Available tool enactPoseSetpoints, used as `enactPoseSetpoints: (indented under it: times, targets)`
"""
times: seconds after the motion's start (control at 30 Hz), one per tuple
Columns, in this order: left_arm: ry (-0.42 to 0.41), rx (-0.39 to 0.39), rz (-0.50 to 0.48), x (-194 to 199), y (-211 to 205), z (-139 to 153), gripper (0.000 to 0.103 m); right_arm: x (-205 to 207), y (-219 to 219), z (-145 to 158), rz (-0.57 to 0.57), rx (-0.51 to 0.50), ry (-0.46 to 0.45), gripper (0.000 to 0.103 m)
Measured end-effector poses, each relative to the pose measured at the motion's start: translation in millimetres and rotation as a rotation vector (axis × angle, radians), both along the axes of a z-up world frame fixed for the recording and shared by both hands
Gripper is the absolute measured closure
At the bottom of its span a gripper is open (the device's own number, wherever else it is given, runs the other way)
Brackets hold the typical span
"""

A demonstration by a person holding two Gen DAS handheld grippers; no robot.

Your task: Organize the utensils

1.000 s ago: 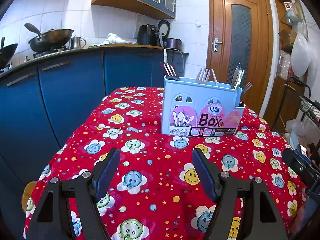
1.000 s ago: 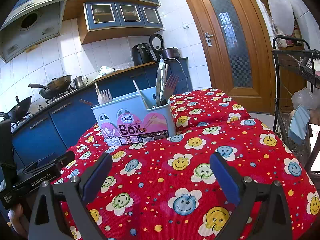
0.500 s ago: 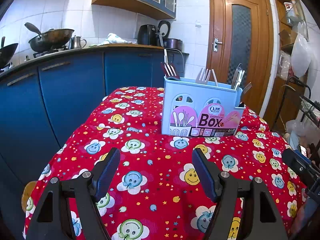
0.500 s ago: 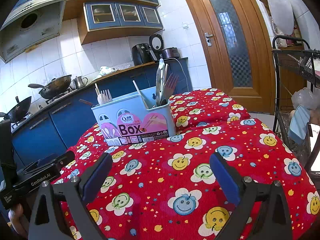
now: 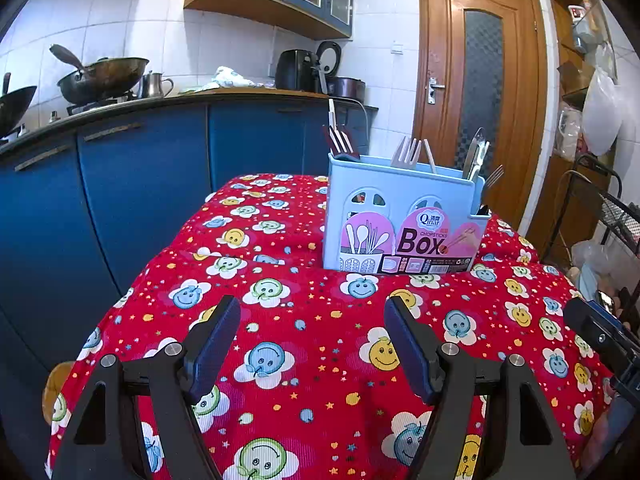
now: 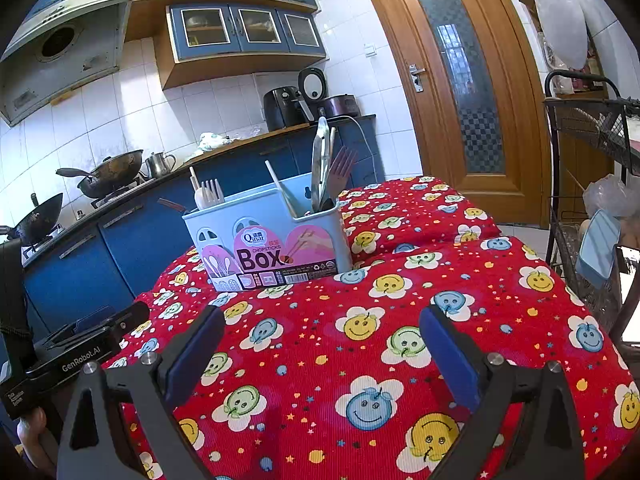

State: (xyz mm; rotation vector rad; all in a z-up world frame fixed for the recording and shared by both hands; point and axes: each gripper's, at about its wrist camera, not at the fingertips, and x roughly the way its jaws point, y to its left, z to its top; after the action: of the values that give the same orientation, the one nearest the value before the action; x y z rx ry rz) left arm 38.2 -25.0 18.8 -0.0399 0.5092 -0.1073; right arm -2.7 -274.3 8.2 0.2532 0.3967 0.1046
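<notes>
Here the pale blue utensil box (image 5: 402, 220) stands upright on the table (image 5: 304, 320), right of centre in the left wrist view and left of centre in the right wrist view, its pink "Box" label facing both cameras. Utensils stick up out of its compartments: white plastic forks (image 6: 210, 196) toward one end, a metal pair of kitchen tongs (image 6: 322, 160) and a brown fork (image 6: 342, 166) at the other end, and dark-handled pieces (image 5: 340, 144) at the far left corner in the left wrist view. A red cloth printed with smiley flowers covers the table.

The left tongs (image 5: 312, 340) fill the bottom of the frame, spread wide and holding nothing, well short of the box. The right tongs (image 6: 320, 344) are likewise wide apart and empty, low in their frame.

Blue kitchen cabinets (image 5: 140, 184) run behind the table on the left, with a wok (image 5: 102, 80) on the stove at upper left. A wooden door (image 5: 480, 92) stands at upper right.
</notes>
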Motion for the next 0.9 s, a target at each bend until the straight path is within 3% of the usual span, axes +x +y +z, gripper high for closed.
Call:
enactPoseSetpoints:
  times: [0.9]
  targets:
    - [0.006,0.001,0.002,1.4,0.2,-0.8,0.027,0.4,-0.6,0.1,0.0,0.002,0.001,0.003]
